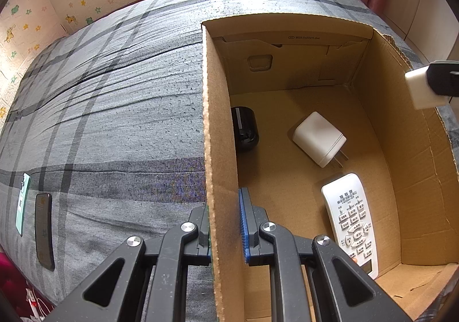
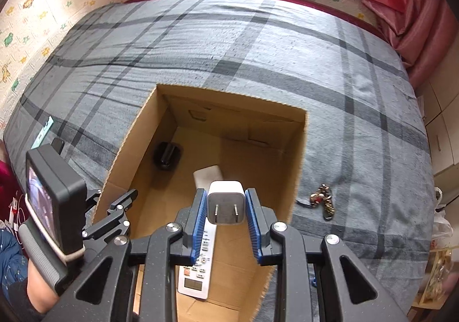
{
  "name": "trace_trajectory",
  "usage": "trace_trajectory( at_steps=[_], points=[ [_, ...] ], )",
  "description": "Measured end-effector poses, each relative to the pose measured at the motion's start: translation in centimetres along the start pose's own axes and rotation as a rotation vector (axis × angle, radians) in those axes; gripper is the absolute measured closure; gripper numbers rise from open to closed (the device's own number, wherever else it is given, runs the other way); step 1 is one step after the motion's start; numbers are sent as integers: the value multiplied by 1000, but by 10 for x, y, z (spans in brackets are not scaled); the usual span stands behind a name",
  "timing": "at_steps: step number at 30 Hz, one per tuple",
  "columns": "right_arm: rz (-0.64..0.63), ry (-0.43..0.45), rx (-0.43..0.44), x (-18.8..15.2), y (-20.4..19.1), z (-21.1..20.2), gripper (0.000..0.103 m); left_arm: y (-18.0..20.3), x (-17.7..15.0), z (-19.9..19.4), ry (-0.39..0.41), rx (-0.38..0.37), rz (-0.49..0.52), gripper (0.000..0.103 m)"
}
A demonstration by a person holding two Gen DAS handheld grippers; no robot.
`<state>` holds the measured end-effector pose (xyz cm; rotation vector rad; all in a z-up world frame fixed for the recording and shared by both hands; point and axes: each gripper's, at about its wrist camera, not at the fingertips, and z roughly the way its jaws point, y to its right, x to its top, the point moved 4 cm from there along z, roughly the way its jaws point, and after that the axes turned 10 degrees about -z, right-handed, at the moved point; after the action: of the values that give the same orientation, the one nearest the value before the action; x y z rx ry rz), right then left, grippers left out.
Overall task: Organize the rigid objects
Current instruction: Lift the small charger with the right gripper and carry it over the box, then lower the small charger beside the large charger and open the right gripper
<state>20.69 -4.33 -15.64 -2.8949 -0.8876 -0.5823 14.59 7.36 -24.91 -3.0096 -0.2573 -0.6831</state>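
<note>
The landmark here is the cardboard box [image 2: 298,155] that stands open on the grey checked bedcover [image 2: 258,49]. The right gripper [image 2: 226,207] has its blue pads pressed on the two side faces of a white charger plug [image 2: 226,201], so the jaws are clamped on it, and the two metal prongs of the plug point back toward the camera. In the right wrist view the plug hangs above the open mouth of the box, over the near part of the box floor, with the white remote control [image 2: 198,261] directly under it; the second white charger [image 1: 318,138] lies further in on the floor, and a black round object [image 1: 243,130] sits at the left wall. From the left wrist view the same held plug [image 1: 424,89] appears at the right wall of the box, about at rim height. The left gripper [image 1: 225,224] is closed on the left wall of the box, one pad outside and one inside, which I judge steadies it. The coming move is therefore downward: lowering and release by the right hand, which is the nearer one. Outside the box, a key bunch [image 2: 322,201] lies to its right and two phones [image 1: 43,230] to its left.
</note>
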Motion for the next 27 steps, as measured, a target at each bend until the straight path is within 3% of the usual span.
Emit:
trace_trajectory(
  at_steps=[27],
  points=[
    [48, -175, 22, -1, -23, 98, 74, -1, 0, 0, 1, -5, -3, 88]
  ],
)
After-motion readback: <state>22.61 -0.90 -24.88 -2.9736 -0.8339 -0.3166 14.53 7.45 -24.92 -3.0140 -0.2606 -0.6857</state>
